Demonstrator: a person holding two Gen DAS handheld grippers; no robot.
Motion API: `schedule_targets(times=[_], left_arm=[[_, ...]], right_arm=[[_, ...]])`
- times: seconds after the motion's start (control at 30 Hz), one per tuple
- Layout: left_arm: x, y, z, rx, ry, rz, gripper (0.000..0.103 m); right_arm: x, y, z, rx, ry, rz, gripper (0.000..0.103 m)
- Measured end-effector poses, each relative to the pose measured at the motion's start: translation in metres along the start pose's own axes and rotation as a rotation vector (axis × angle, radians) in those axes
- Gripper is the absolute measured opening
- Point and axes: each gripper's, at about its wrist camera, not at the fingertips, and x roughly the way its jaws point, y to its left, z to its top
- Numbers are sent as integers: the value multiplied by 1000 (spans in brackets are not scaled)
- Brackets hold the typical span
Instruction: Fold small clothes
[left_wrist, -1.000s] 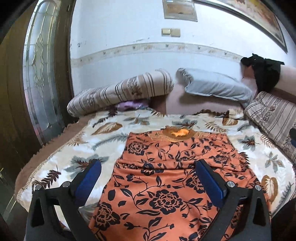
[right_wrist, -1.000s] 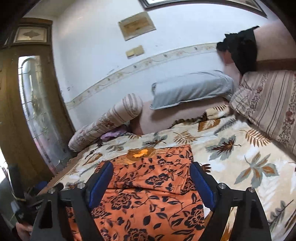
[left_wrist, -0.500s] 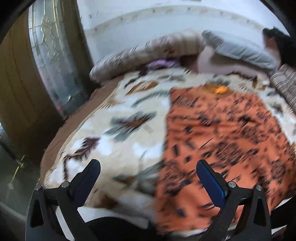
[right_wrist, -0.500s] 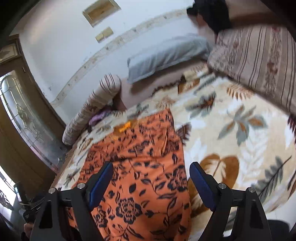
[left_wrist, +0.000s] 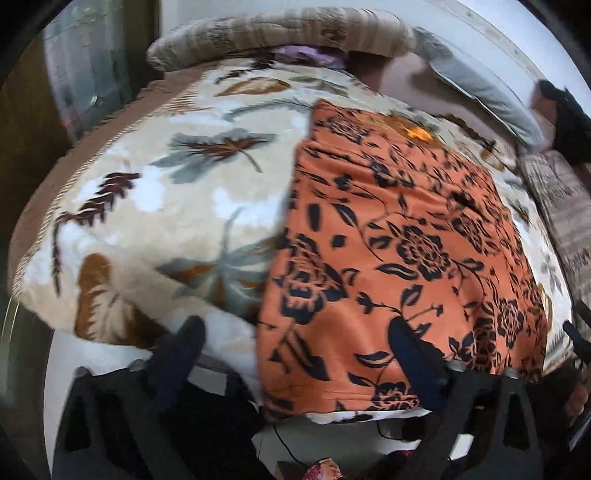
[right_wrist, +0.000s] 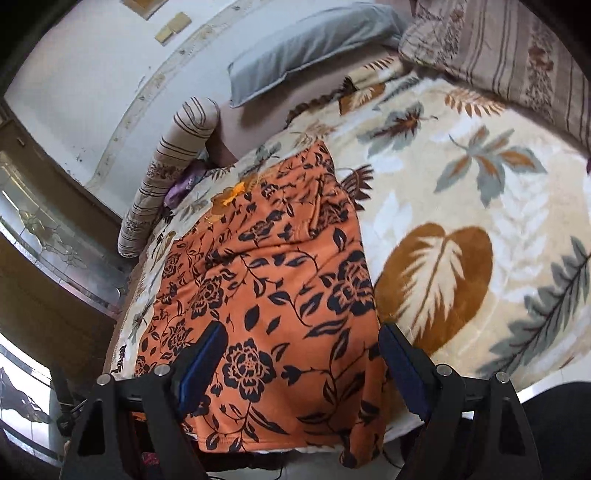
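So the orange floral garment (left_wrist: 399, 243) is laid out flat on a leaf-print blanket (left_wrist: 155, 206) that covers the bed, with its near hem hanging a little over the front edge. There's a small yellow-orange patch at its far end, up by the neckline.

Stuff around it: a striped bolster pillow (right_wrist: 173, 162) lies along the far left side of the bed, with something purple (right_wrist: 184, 184) tucked against it. A grey pillow (right_wrist: 306, 48) leans against the wall behind, and a striped cushion (right_wrist: 517, 55) sits on the right side. In the left wrist view there's also a dark cloth (left_wrist: 565, 122) bunched up far right, too blurry to say more. Nothing sits on the garment itself.

Left gripper (left_wrist: 295, 354) hangs over the near left corner of the garment; its jaws are closing, the fabric edge is beneath and between them, and they aren't pressing on it. Right gripper (right_wrist: 303, 365) sits over the near right edge with jaws spread wide, cloth between them, nothing pinched.

Room-wise: white wall with a patterned border strip, two beige switch plates (right_wrist: 173, 27), and a wooden door with leaded glass (right_wrist: 48, 236) on the left.
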Motion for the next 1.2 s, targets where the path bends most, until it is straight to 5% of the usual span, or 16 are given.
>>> schedule_targets(times=[0.07,0.1,0.27,0.37,0.63,0.7,0.77,0.93,1.0,1.07,1.13,1.2], left_arm=[[7,0,2,0,19,-13,48],[11,2,2,-7,32,-28,43],[17,13,0,-47,53,-44,46],[16,20,1,-109,66,-58,73],[18,16,1,-81,84,-87,72],[21,11,0,-51,99,-99,38],[24,10,-1,-45,117,-108,24],[24,14,-2,-58,123,-127,26],[27,18,-2,-87,148,-145,51],[30,20,-3,-112,170,-166,59],[32,16,-4,-97,182,-156,58],[34,11,-6,-57,195,-129,53]], right_arm=[[1,-5,-1,26,12,6,87],[2,-9,-2,44,17,11,87],[1,-19,-8,98,30,18,87],[3,-27,-11,153,55,35,87],[20,-43,-20,262,162,29,87],[25,-47,-23,279,186,24,87],[30,-51,-26,299,206,21,85],[47,-53,-32,291,282,-48,73],[56,-50,-36,274,309,-81,72],[59,-45,-36,250,307,-109,72],[61,-40,-36,198,325,-167,61],[60,-39,-37,165,350,-202,39]])
